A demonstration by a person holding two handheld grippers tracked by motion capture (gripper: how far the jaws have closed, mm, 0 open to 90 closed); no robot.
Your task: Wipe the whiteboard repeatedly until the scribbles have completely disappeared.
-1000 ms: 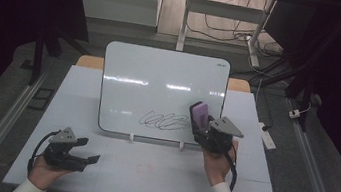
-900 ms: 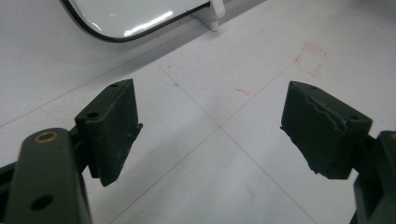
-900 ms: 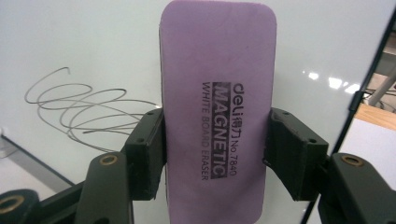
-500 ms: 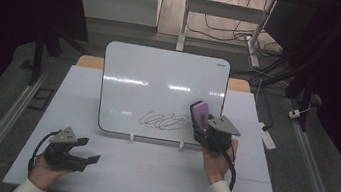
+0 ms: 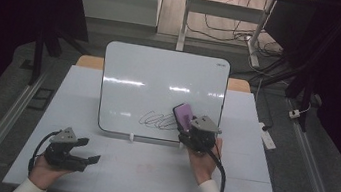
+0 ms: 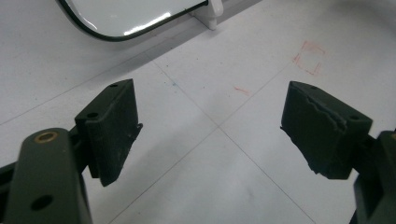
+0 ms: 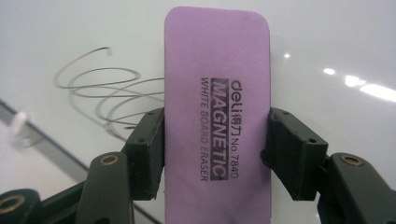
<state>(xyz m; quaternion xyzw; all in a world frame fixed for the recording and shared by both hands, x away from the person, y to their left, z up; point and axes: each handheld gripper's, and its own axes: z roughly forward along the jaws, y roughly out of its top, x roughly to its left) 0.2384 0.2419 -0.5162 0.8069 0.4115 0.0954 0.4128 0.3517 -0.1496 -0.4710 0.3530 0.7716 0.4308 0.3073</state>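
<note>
Eraser against the whiteboard

My right gripper (image 7: 217, 144) is clamping the purple eraser (image 7: 217, 107) between its jaws, flat to the whiteboard (image 5: 160, 82) beside the scribble (image 7: 107, 91); my left gripper (image 6: 210, 135) is resting gaping over the table (image 6: 205, 186), nothing between.

eraser (image 7: 217, 116) – purple, black print | whiteboard (image 5: 160, 82) – white, dark scribble (image 5: 157, 120) | table (image 5: 147, 173) – white

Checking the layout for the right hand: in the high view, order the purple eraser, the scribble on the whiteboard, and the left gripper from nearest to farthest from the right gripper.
1. Purple eraser: clamped between the jaws of the right gripper.
2. Scribble: on the whiteboard's lower part, just left of the eraser.
3. Left gripper: far off at the table's near left, jaws open.
</note>
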